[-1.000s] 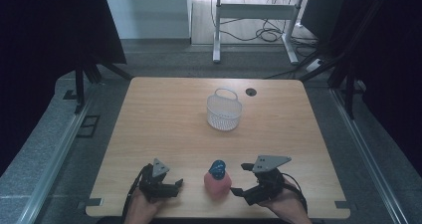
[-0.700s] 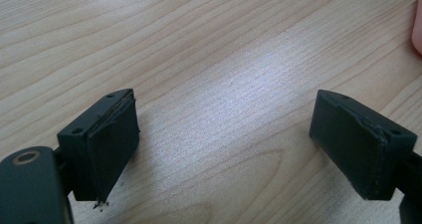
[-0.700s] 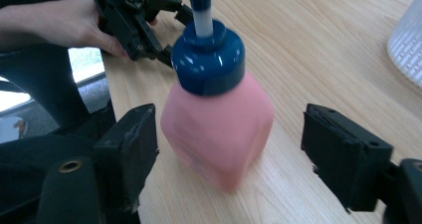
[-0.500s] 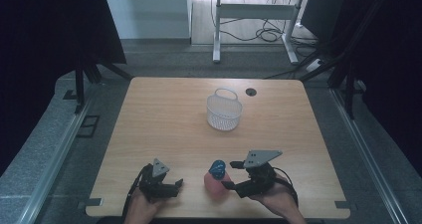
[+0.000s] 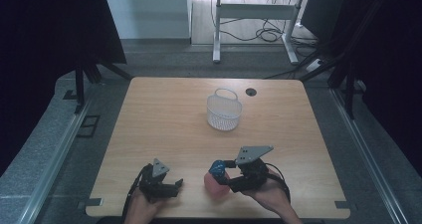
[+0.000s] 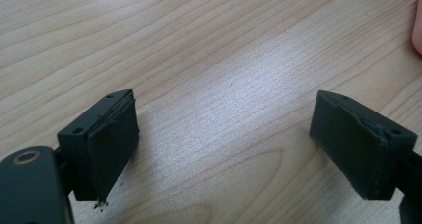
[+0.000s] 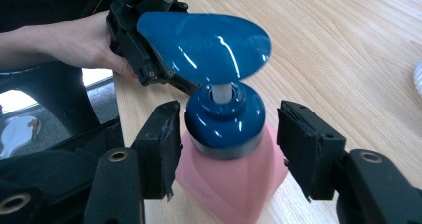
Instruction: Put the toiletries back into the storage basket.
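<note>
Your right gripper sits near the front edge of the bench, right of centre, with its jaws set either side of the pink pump bottle. In the right gripper view the bottle stands upright between the two black jaws, its blue collar level with the pads, and a gap shows on both sides, narrow on the left and wider on the right. So the gripper is open around the bottle, not clamped on it. The blue pump head spreads above the collar and points off toward your other hand.

Your left gripper rests low near the front edge, well left of the bottle, with your hand behind it. In the left gripper view its jaws stand wide apart with only bare wood grain between them, and a sliver of the pink bottle shows at the right edge. Seen from the right gripper view, the left gripper lies just behind the pump head, held in your hand.

The white mesh basket stands farther back on the bench, near its middle and well apart from both grippers, its handle raised. A small dark round hole lies in the benchtop just beyond it to the right.
</note>
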Available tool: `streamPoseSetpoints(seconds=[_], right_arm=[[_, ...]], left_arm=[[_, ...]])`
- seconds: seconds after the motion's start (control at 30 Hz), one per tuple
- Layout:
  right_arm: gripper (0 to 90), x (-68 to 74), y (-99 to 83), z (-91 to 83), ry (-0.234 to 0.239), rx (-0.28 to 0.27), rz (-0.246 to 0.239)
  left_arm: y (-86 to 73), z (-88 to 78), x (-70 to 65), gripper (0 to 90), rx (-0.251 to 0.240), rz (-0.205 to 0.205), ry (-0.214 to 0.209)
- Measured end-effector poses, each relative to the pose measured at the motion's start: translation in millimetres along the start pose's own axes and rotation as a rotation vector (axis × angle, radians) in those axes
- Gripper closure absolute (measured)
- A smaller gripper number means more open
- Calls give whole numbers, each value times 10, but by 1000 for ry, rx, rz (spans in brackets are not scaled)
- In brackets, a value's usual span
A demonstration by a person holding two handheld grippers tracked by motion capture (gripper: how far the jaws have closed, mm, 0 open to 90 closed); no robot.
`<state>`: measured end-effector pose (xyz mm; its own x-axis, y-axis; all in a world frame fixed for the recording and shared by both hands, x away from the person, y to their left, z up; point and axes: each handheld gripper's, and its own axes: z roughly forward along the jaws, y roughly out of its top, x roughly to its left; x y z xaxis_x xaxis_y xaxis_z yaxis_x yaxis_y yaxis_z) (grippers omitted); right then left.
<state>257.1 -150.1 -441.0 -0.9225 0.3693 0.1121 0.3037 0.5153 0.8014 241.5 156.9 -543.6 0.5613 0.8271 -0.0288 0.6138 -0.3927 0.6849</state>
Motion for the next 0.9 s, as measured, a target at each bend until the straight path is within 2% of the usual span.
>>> streamPoseSetpoints(seconds=[0.27,0.4,0.7,0.9], right_arm=[[452,1,37,69,-8,10,-12],[492,3,49,72,0,14,-15],[516,27,86,69,-11,36,-49],[518,50,97,64,-22,46,-56]], left_arm=[[0,0,1,117,0,0,-1],[0,1,0,117,-1,0,-1],[0,0,0,117,-1,0,-1],[0,0,0,117,-1,0,-1]])
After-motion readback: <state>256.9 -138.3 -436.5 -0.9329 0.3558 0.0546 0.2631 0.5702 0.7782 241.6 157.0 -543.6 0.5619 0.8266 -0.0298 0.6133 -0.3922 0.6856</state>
